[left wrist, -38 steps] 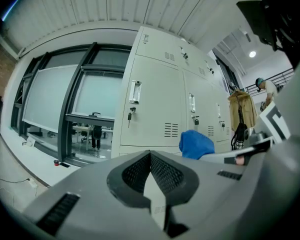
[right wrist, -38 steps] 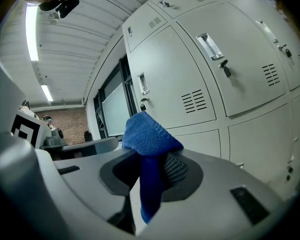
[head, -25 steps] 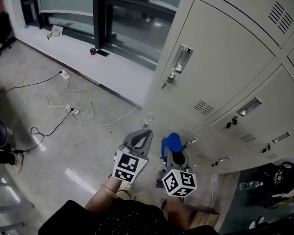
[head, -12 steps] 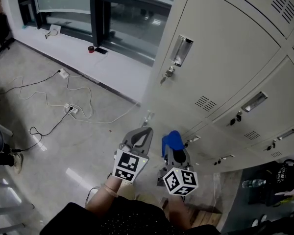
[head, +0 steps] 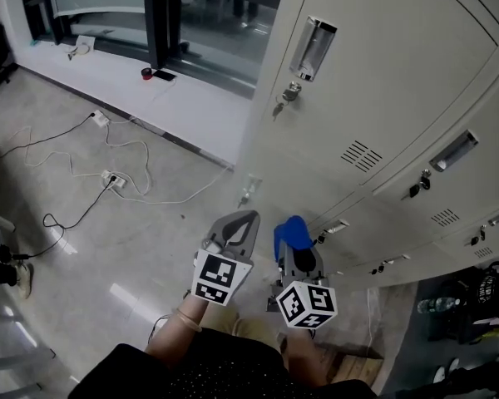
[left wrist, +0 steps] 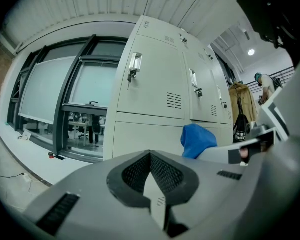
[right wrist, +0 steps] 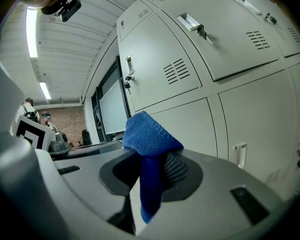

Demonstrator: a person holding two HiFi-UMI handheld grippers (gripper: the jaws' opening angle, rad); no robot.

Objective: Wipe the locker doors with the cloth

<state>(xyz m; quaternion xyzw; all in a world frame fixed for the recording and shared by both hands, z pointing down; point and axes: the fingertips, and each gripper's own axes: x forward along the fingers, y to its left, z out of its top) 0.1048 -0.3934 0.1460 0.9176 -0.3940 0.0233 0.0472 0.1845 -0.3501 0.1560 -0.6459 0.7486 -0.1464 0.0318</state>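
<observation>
Lower centre: left gripper (left wrist: 150, 155), jaws pressed together with nothing between them, beside right gripper (right wrist: 152, 170), whose jaws are clamped on the folded blue cloth (right wrist: 149, 134), which pokes past their tips. Right and upper frame: grey locker doors (head: 399, 73), seemingly just beyond the cloth. Upper left: cables (head: 108, 173) on the floor, then the window (head: 208, 15).

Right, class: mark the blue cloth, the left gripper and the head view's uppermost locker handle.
blue cloth (right wrist: 149, 133): right gripper view, its bunched top fold.
left gripper (left wrist: 150, 158): left gripper view, where its shut tips meet.
locker handle (head: 313, 46): head view, middle of the metal recess.
</observation>
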